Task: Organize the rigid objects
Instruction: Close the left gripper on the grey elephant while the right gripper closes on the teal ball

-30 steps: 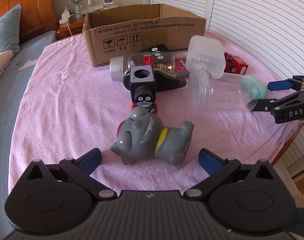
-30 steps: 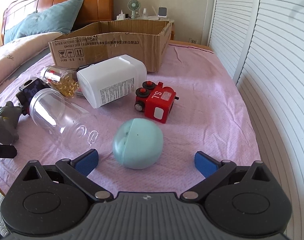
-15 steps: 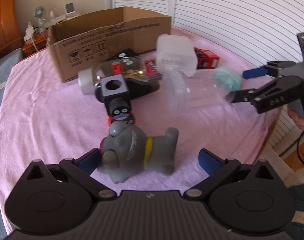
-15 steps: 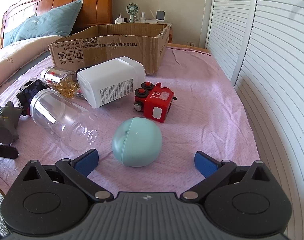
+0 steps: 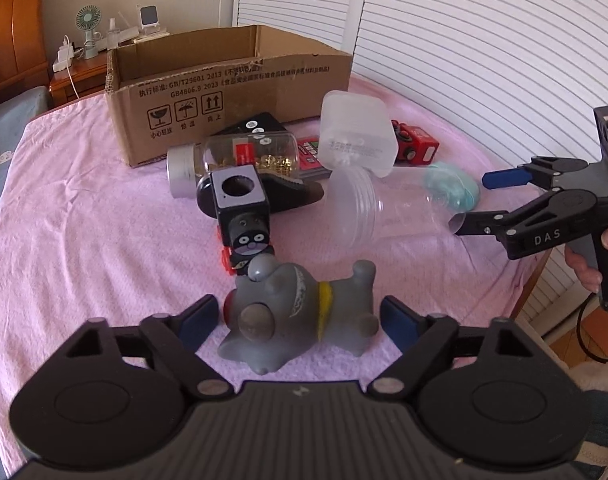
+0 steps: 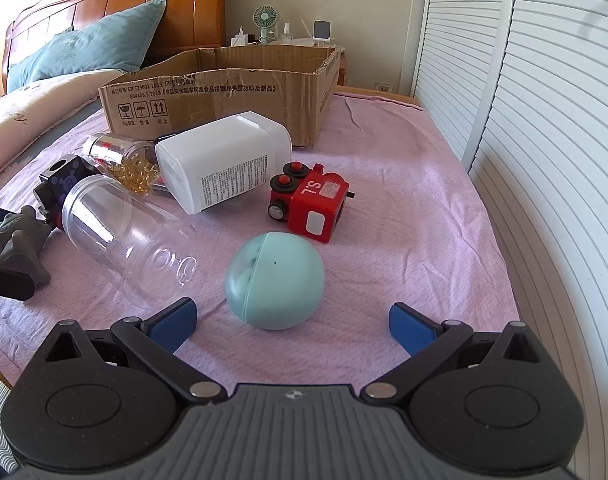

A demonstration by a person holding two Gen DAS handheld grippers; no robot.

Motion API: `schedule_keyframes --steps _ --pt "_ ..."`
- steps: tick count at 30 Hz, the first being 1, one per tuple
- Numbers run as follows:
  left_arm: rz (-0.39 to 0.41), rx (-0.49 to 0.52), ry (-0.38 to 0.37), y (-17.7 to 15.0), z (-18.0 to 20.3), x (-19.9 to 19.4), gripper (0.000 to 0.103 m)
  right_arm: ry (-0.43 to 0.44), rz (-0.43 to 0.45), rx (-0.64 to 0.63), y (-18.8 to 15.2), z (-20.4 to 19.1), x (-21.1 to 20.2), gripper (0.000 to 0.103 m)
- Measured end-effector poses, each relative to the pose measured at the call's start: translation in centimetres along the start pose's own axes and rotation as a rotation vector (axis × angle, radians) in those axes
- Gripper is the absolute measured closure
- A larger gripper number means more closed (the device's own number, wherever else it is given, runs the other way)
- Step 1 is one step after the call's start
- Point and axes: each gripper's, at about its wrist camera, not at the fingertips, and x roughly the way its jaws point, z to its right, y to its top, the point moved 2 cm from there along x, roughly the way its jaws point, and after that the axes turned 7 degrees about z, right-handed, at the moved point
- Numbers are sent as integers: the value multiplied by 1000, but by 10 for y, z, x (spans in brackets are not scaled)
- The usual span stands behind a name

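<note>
A grey toy animal [image 5: 300,312] with a yellow collar lies on its side on the pink cloth. My left gripper [image 5: 298,322] is open, one blue pad on each side of it, apart from it. A teal egg-shaped ball [image 6: 274,280] lies just ahead of my open right gripper [image 6: 292,322], between the pads. The right gripper also shows in the left wrist view [image 5: 499,200]. The open cardboard box [image 5: 228,88] stands at the back; it also shows in the right wrist view [image 6: 224,88].
Between the toys and the box lie a clear plastic jar [image 6: 124,236], a white container [image 6: 224,160], a red toy train [image 6: 309,204], a bottle of gold capsules [image 5: 240,160] and a black cube toy [image 5: 242,204]. White shutters [image 6: 543,140] and the bed edge are right.
My left gripper has moved forward and swung, so the grey toy now sits between its pads. My right gripper has edged slightly closer to the teal ball.
</note>
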Motion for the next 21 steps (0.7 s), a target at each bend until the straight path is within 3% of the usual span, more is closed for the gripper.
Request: schedule_keyframes --steps 1,7,17,21 --pt "12 -1 11 0 1 -1 30 -3 -1 2 0 0 0 0" --pt "25 -46 67 -5 4 -11 30 -38 7 -1 3 -1 2 1" --pt "32 -70 118 -10 6 -16 30 -19 34 -22 12 -15 6 39" --pt "27 -35 114 -6 8 -14 30 -14 24 -5 14 -12 6 44"
